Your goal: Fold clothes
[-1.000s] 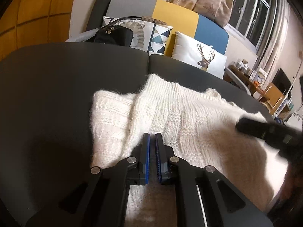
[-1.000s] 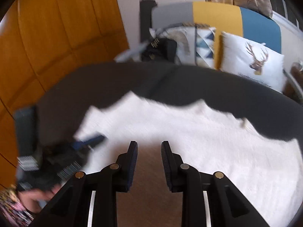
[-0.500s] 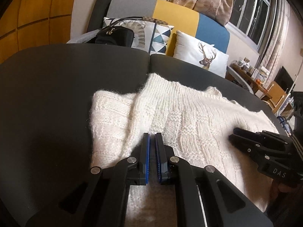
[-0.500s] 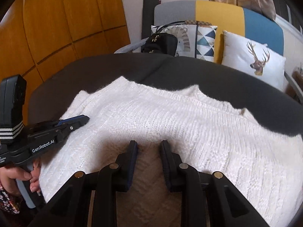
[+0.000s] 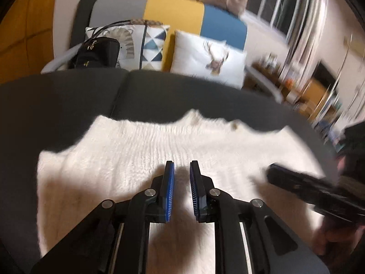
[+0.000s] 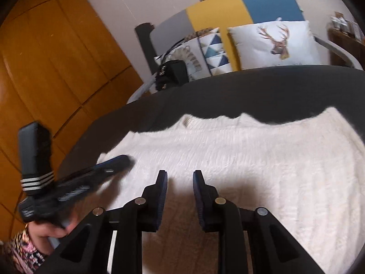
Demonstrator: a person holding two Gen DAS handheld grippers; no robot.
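A white knitted sweater (image 5: 141, 150) lies flat on a dark grey cushion (image 5: 57, 96), its neck opening at the far edge. My left gripper (image 5: 181, 167) hovers over the sweater's middle, jaws a little apart and empty. My right gripper (image 6: 179, 174) is over the sweater (image 6: 262, 155) too, jaws apart and empty. Each gripper shows in the other's view: the right one (image 5: 273, 173) at the sweater's right part, the left one (image 6: 123, 161) at its left part.
Behind the cushion stands a grey, yellow and blue chair back (image 5: 173, 11) with a deer pillow (image 5: 209, 57), a triangle-pattern pillow (image 5: 150, 45) and a black handbag (image 5: 98, 52). Orange wooden panels (image 6: 57, 57) lie to the left. A window (image 5: 282, 6) and cluttered shelves are at right.
My left gripper's jaws have parted and it has swung right towards the sweater's middle. The right gripper's jaws opened wider. Both views are blurred by motion.
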